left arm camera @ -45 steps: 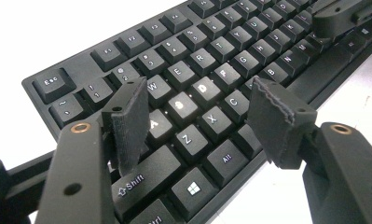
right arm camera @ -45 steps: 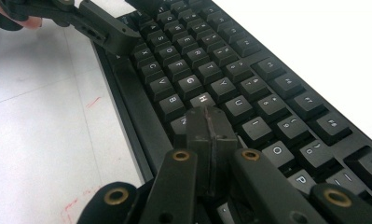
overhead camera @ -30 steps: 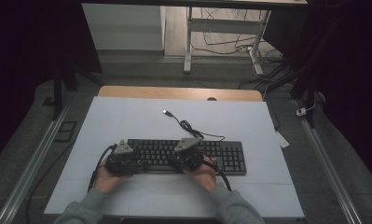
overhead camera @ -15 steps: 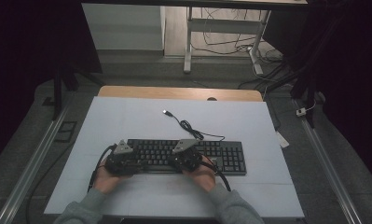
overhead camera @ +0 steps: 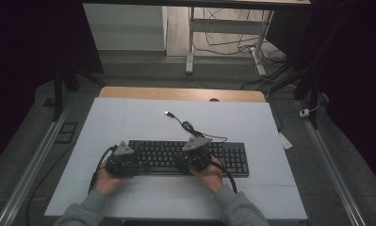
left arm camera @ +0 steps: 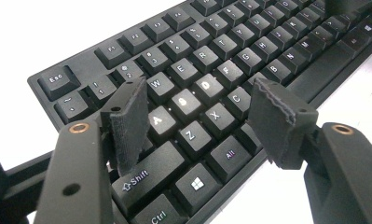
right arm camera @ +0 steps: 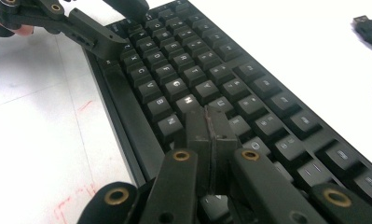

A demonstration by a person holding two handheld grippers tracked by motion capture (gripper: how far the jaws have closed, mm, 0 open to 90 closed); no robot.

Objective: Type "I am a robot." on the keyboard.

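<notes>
While we hold both tools over the keyboard, the big thing to know is which way it lies. It is long and black, and it runs from side to side across the white table, right in front of us. Its cable snakes away toward the far side.

Our left gripper sits over the left end of the keyboard. Its two pads are wide apart with nothing between them, and below the gap we see the A, S, Z and X keys. So those keys are nearest to this hand.

Our right gripper is over the middle of the keyboard. Its two pads are pressed flat together, like one finger. The tip points down near the H, N and J keys, but we cannot tell if it is touching one.

We think the right tool is set to poke a key just under its tip, because it is closest there.
</notes>
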